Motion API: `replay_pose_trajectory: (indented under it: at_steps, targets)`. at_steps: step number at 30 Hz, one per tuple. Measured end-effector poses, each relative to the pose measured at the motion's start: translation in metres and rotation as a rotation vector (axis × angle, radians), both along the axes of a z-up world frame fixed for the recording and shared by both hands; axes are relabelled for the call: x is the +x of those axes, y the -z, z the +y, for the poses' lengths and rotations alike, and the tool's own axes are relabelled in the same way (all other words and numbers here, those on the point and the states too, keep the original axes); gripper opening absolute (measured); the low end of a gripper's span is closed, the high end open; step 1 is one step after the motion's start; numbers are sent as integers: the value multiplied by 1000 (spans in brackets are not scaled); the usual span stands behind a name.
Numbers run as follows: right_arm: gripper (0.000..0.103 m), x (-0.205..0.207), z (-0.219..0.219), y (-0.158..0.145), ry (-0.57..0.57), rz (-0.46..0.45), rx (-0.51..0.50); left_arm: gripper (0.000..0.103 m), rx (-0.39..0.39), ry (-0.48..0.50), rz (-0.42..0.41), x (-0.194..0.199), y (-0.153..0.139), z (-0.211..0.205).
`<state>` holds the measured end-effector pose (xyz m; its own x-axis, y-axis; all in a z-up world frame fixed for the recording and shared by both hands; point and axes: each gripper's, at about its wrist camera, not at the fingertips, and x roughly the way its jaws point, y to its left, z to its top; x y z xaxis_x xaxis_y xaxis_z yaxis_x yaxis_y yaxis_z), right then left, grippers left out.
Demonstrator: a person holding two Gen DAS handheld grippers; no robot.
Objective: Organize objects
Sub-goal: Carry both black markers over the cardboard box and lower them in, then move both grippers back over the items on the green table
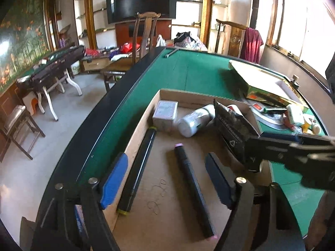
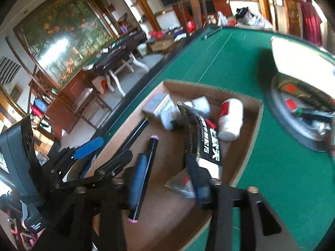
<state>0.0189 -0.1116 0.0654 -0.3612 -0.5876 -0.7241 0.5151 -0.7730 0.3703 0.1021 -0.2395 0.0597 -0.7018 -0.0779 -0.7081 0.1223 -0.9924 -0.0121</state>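
An open cardboard box (image 1: 144,113) sits on the green table. On its floor lie a pink-capped black marker (image 1: 192,188), a yellow-capped black marker (image 1: 140,167) along the left wall, a small grey carton (image 1: 165,115) and a white bottle (image 1: 194,119). My left gripper (image 1: 165,179) is open, its pads either side of the pink-capped marker without touching it. My right gripper (image 2: 167,175) is open over the box. A black packet with white lettering (image 2: 205,144) lies by its right finger, and the pink-capped marker (image 2: 144,173) runs under its left finger. A red-labelled white bottle (image 2: 230,121) lies beyond.
A gold-edged flat box (image 1: 261,81) rests at the right on a round tray (image 2: 293,133) full of small items. The table's dark rim (image 1: 117,108) curves along the left. Past it stand a wooden chair (image 1: 144,35) and another green-topped table (image 1: 52,62).
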Motion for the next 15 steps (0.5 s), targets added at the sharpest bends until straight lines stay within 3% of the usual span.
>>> replay_pose_trajectory:
  at_steps: [1, 7, 12, 15]
  targets:
    - [68, 3, 6, -6, 15, 24, 0, 81, -14, 3, 12, 3, -4, 5]
    - [92, 27, 45, -47, 127, 217, 33, 85, -95, 25, 69, 19, -27, 33]
    - [102, 47, 96, -80, 282, 421, 120, 86, -134, 56, 87, 26, -39, 56]
    - [103, 44, 125, -91, 349, 493, 184, 86, -155, 74, 87, 28, -43, 68]
